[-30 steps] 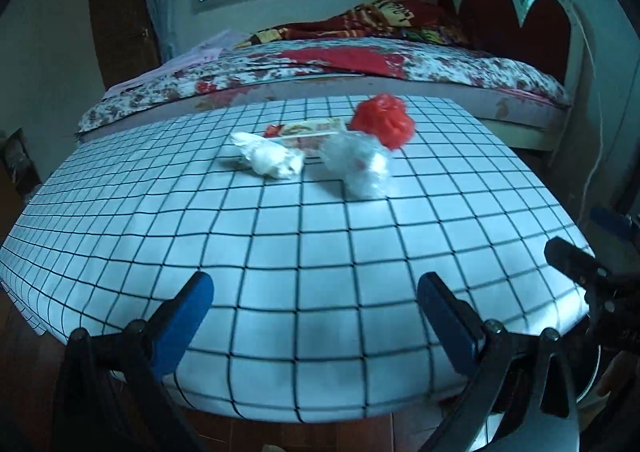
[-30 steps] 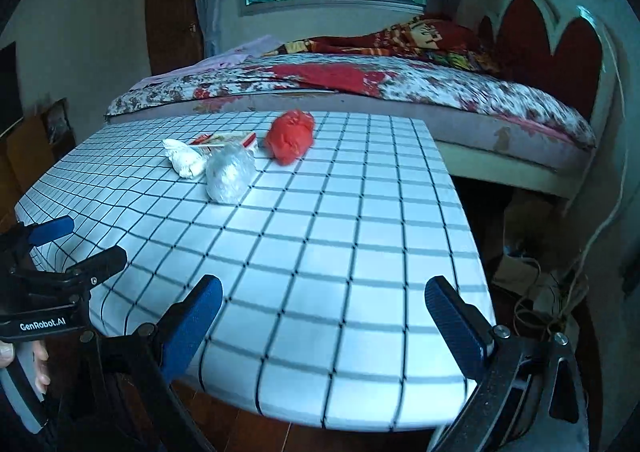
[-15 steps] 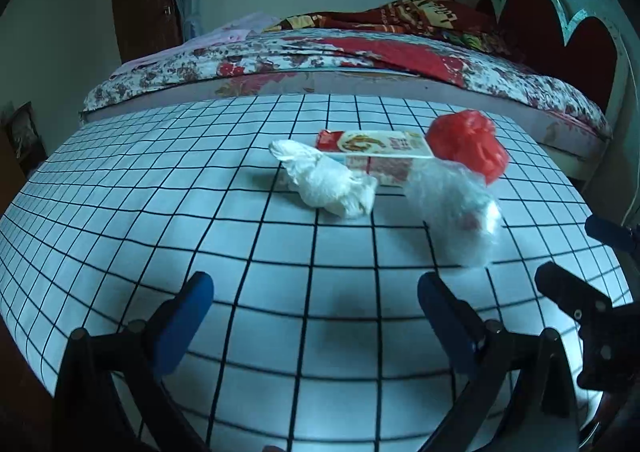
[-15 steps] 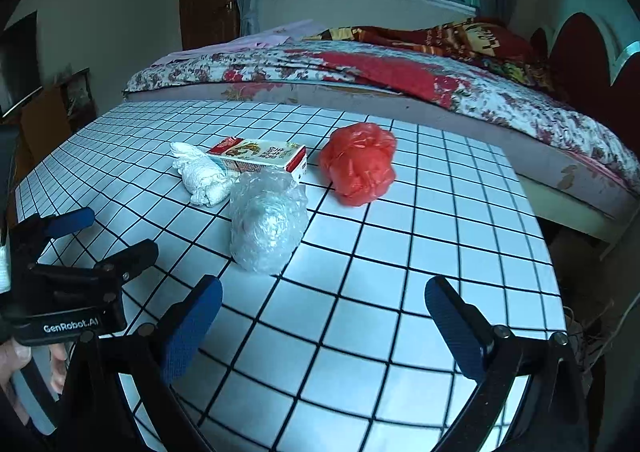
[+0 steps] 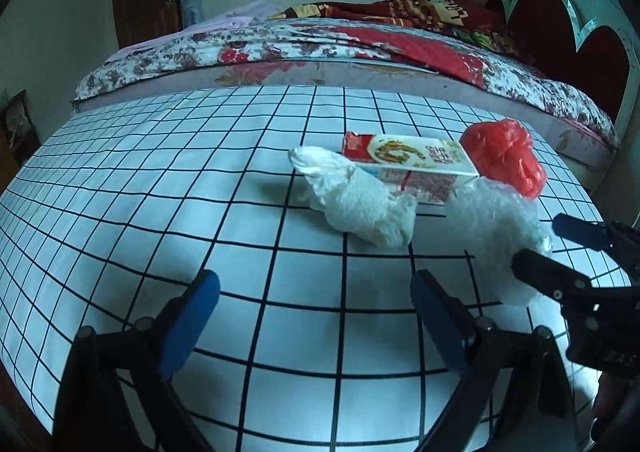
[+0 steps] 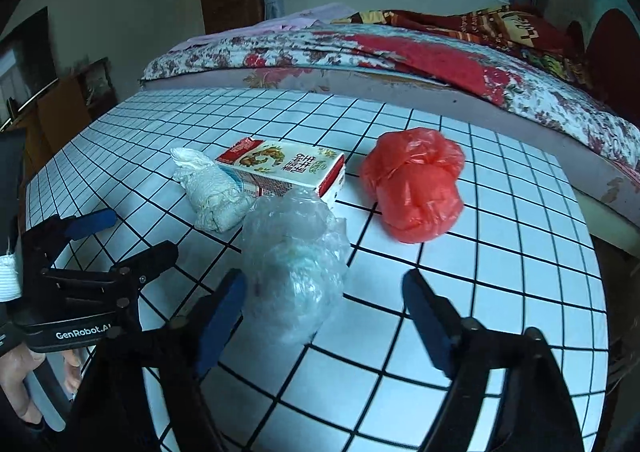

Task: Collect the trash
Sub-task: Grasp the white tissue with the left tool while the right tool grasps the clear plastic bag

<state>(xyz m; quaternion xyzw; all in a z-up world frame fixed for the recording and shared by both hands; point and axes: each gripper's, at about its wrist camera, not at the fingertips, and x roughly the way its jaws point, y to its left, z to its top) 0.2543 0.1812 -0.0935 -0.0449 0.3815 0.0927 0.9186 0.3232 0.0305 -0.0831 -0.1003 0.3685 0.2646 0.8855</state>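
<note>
Fingers of the right gripper [image 6: 322, 318] are closing, blue pads on either side of the near end of the clear plastic wad [image 6: 294, 266], the left pad just beside it and the right pad still apart from it, so nothing is clenched yet. Taking that clear plastic wad as the landmark: the left gripper [image 5: 316, 326] hovers to its left over bare checked tablecloth [image 5: 160, 187], its jaws wide but starting to close, with nothing between them. Just behind the wad lies a small milk carton [image 6: 284, 167] on its side, its near corner touching or almost touching the wad. Left of the wad and against the carton rests a crumpled white tissue [image 6: 212, 193]. Behind and to the right of the wad sits a red plastic bag [image 6: 414, 185], bunched into a ball, near but apart. Farther behind all of this runs a bed [image 6: 400, 55] with a flowered cover.
</note>
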